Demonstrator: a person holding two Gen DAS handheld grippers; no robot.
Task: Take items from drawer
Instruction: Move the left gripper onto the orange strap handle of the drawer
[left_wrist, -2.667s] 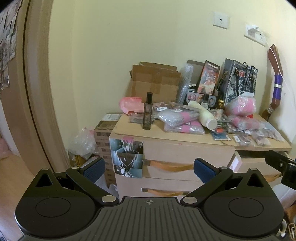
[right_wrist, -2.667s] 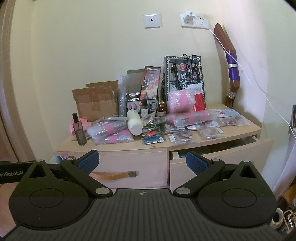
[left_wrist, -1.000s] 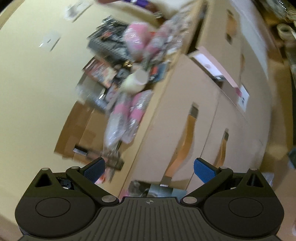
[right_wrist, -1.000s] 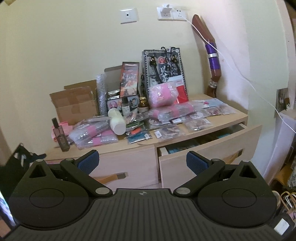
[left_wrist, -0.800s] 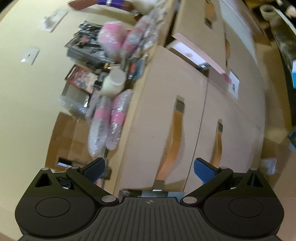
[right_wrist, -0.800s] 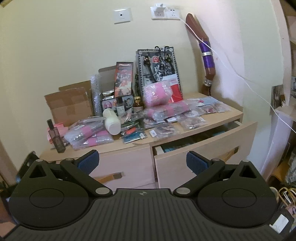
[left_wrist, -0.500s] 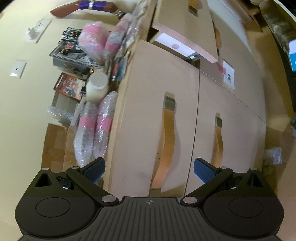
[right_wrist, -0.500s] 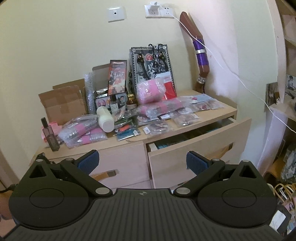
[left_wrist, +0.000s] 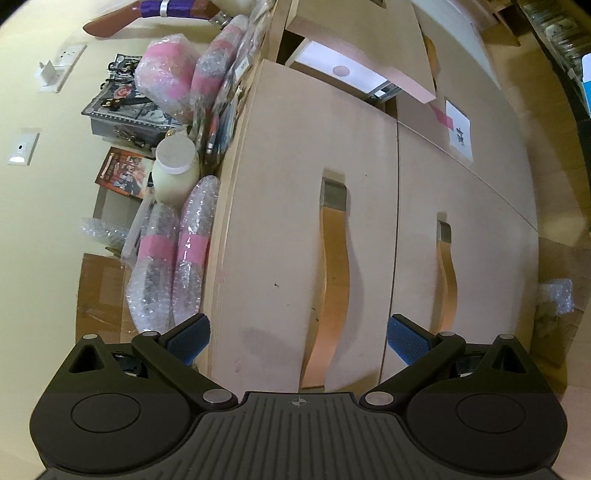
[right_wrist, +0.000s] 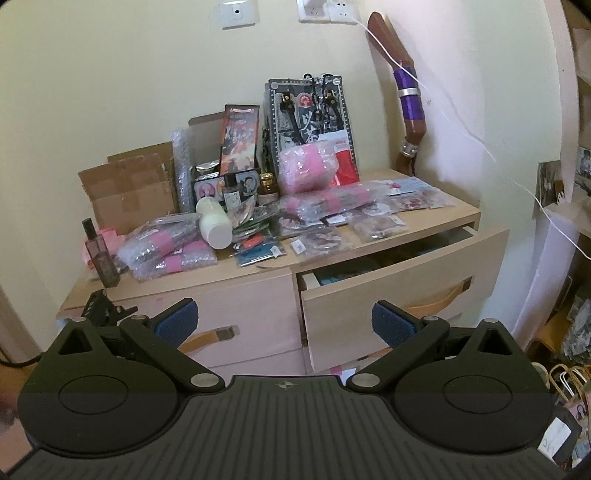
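A pale wooden chest of drawers (right_wrist: 240, 299) stands against the yellow wall. Its top right drawer (right_wrist: 402, 273) is pulled partway out, with teal and dark things showing inside. The top left drawer (left_wrist: 295, 229) is closed and has an orange strap handle (left_wrist: 330, 273). My left gripper (left_wrist: 297, 334) is rolled sideways and open, close in front of that closed drawer, its blue pads on either side of the handle's lower end. Farther back, my right gripper (right_wrist: 282, 319) is open and empty, facing the chest. The left gripper's black body (right_wrist: 99, 306) shows at the chest's left corner.
The chest top is crowded: bubble-wrapped pink bundles (right_wrist: 166, 251), a white bottle (right_wrist: 214, 223), a dark perfume bottle (right_wrist: 98, 254), a cardboard box (right_wrist: 129, 188), framed pictures (right_wrist: 310, 122) and small packets (right_wrist: 376, 221). A wrapped bat (right_wrist: 402, 92) leans in the corner. Paper bags (right_wrist: 565, 380) sit at the right.
The left gripper rolled sideways and moved in close to the top left drawer's handle. The right gripper drifted right and back. The top right drawer stands farther open than 2.7 s ago.
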